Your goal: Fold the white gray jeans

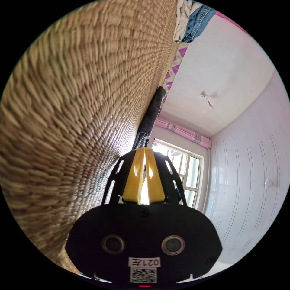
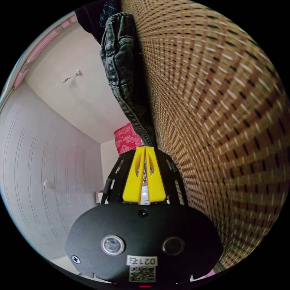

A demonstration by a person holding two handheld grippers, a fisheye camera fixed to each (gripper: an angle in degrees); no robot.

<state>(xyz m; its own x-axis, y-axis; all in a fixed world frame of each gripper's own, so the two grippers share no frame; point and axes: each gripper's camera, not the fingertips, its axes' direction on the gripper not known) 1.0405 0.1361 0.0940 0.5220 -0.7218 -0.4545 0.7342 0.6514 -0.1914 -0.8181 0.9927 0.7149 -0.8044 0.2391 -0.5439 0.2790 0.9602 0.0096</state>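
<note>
A: What took up most of both views?

B: The woven mat [image 1: 75,105], rolled on edge by the cameras' tilt. The gray jeans [image 2: 124,75] lay along it as a long dark strip, running away from each gripper. Folded clothes [image 1: 193,21] sat at the mat's far end in the left gripper view, and a red box [image 2: 127,139] stood by the wall in the right gripper view.

A: How should the step have been handled?

B: My judgement: both hands should have lifted together, level with each other, keeping the edge taut so the fold landed square and no slack bunched on the mat.

A: And the jaws?

B: The left gripper [image 1: 144,149] had its yellow jaws drawn together at the tips, pinching the jeans' dark edge. The right gripper [image 2: 145,148] was likewise closed, with the stitched hem entering between its tips. Both seemed to grip cloth.
</note>
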